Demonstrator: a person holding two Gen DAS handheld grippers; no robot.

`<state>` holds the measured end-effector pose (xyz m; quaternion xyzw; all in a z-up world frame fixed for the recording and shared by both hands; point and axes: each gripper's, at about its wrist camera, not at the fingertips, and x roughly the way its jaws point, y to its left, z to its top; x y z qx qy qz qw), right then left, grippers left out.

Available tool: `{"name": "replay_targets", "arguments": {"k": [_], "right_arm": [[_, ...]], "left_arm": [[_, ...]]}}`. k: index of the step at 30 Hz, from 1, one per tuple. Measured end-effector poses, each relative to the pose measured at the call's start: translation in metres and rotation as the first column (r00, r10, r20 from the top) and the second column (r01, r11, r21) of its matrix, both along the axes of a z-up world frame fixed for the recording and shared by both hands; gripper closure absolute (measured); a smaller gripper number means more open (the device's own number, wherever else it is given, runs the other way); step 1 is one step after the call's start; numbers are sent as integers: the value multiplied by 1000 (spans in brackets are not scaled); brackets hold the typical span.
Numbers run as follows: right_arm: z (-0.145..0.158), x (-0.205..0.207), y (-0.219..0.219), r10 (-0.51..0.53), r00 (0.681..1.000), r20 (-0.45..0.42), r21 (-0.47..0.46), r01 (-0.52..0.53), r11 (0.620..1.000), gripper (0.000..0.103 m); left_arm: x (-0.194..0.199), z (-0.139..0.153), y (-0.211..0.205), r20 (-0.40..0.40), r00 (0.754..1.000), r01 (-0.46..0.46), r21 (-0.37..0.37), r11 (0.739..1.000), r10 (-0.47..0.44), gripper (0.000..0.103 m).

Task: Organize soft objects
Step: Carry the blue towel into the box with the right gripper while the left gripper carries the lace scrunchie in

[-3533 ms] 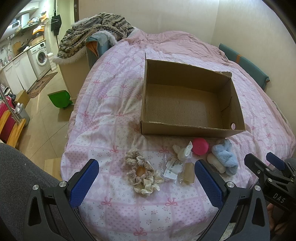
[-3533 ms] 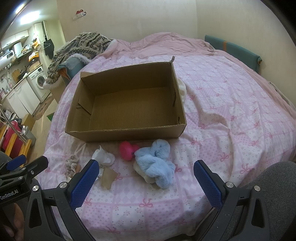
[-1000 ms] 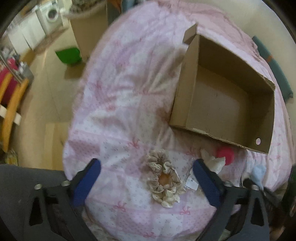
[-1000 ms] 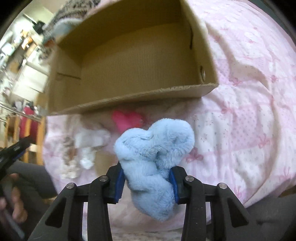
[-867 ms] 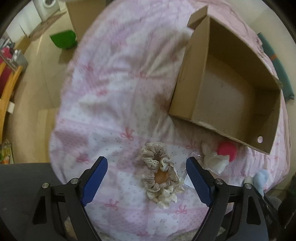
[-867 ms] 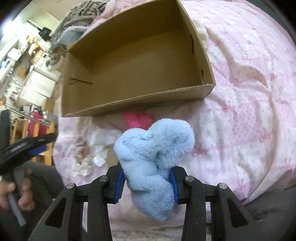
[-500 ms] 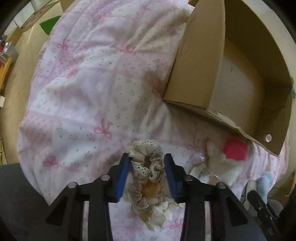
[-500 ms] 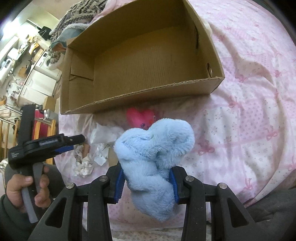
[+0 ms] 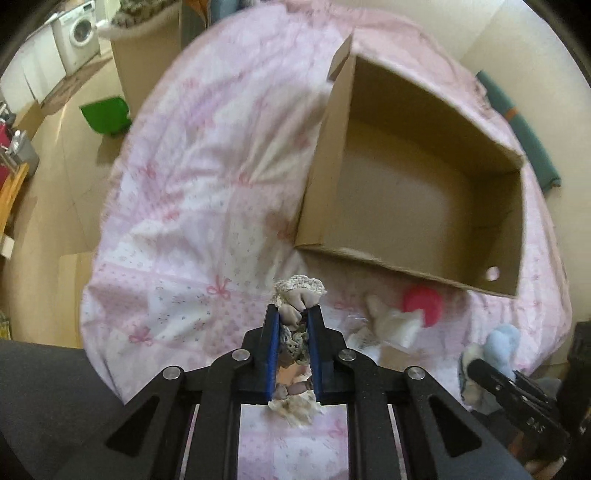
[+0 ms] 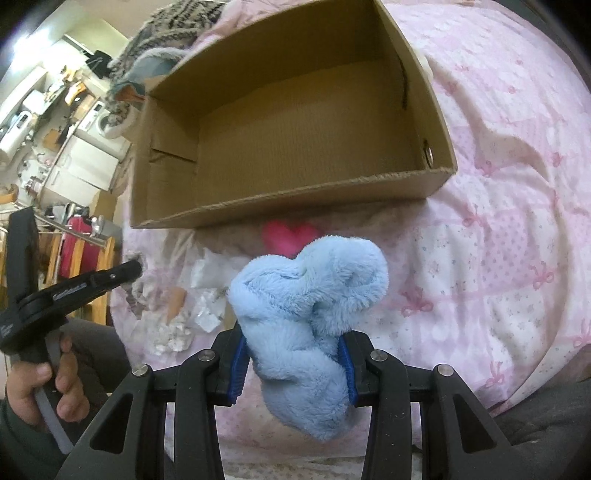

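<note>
Bed covered by a pink bow-patterned quilt (image 9: 192,206), cream walls (image 9: 436,40), tiled floor (image 9: 55,155), washing machine (image 9: 77,33), green bin (image 9: 105,116), patterned blanket (image 10: 177,18) heaped behind.

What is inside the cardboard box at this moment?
Nothing shows inside the cardboard box: both views show only its bare floor and walls. The strip of floor just behind the near wall is hidden. The blue plush and scrunchie are outside it, each in a claw.

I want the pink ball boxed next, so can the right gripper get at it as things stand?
Probably not yet. The right gripper is shut on the blue plush, so its jaws are full. The pink ball itself lies uncovered on the quilt before the cardboard box.
</note>
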<state>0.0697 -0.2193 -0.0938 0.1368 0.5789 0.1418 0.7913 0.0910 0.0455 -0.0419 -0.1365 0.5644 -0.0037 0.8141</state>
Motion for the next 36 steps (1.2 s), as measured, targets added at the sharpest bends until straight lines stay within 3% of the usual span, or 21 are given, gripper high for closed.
{"name": "replay_targets", "arguments": {"k": [6, 11, 16, 20, 26, 36], "right_arm": [[47, -4, -2, 32, 993, 111, 37, -37, 999, 60], [86, 12, -3, 35, 981, 190, 56, -47, 997, 60], [107, 41, 0, 39, 966, 255, 37, -50, 998, 60], [102, 67, -1, 18, 961, 275, 50, -33, 998, 60], [68, 100, 4, 11, 966, 257, 5, -13, 1000, 60], [19, 107, 9, 38, 984, 175, -47, -30, 998, 59]], "left_arm": [[-16, 48, -12, 105, 994, 40, 4, 999, -40, 90], [10, 84, -29, 183, 980, 74, 17, 997, -76, 90], [47, 93, -46, 212, 969, 117, 44, 992, -123, 90], [72, 89, -59, 235, 960, 142, 66, 988, -154, 90], [95, 61, -74, 249, 948, 176, 113, 978, -199, 90], [102, 17, -79, 231, 946, 195, 161, 967, -229, 90]]}}
